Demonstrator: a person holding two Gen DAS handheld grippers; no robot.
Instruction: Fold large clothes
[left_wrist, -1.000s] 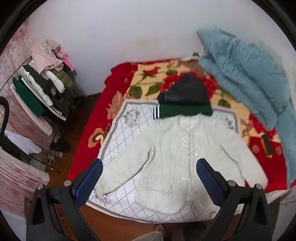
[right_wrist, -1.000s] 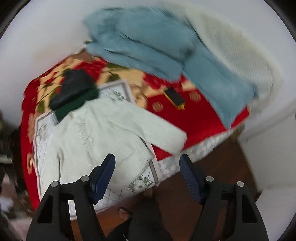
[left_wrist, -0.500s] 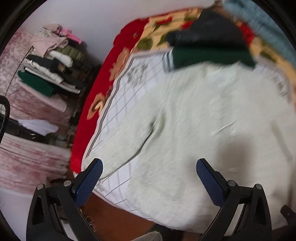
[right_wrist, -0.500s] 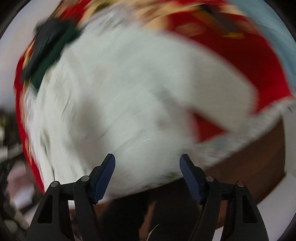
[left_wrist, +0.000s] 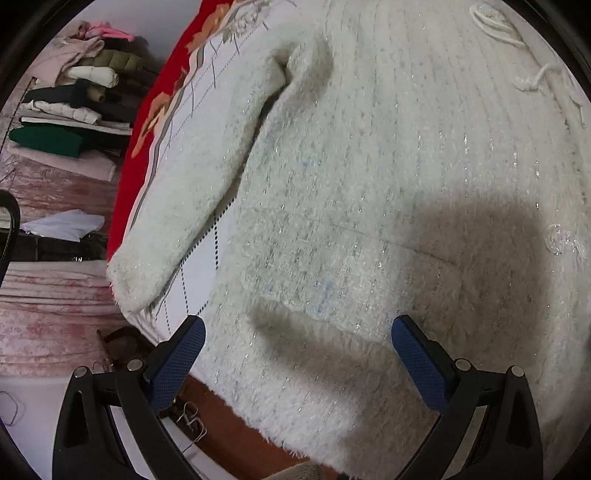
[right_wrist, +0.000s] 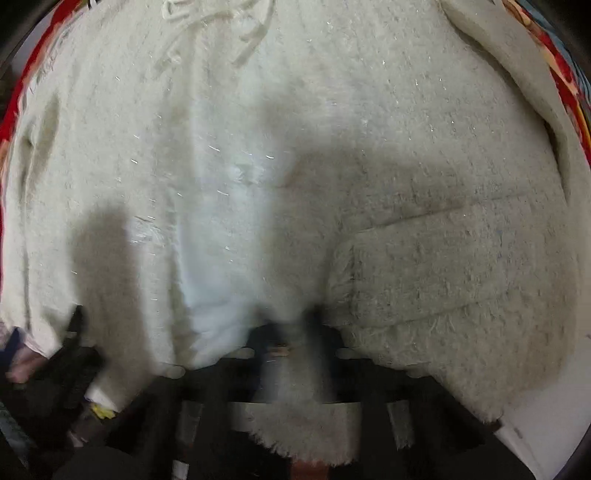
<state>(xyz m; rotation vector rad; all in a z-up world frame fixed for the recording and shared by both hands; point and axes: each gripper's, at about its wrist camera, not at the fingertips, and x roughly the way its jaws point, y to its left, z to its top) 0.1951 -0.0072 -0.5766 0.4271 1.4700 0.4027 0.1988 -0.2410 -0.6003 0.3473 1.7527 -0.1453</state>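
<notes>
A fluffy white cardigan lies flat, front up, on the bed, with one sleeve stretched toward the bed's edge. My left gripper hangs open just over the cardigan's lower hem; fabric lies beneath the wide jaws, and no pad touches it. In the right wrist view the cardigan fills the frame. My right gripper is closing, its jaws drawn together at the bottom centre. The hem is bunched between them and drapes over the fingers, hiding the pads. A patch pocket sits just right of that grip.
A white checked cloth over a red floral blanket lies under the cardigan. Stacked folded clothes fill a rack to the left. Brown wooden floor shows below the bed's edge.
Both grippers have dropped from high above the bed to close over the cardigan's hem. The right jaws went from wide open to closed on the fabric; the left stayed open.
</notes>
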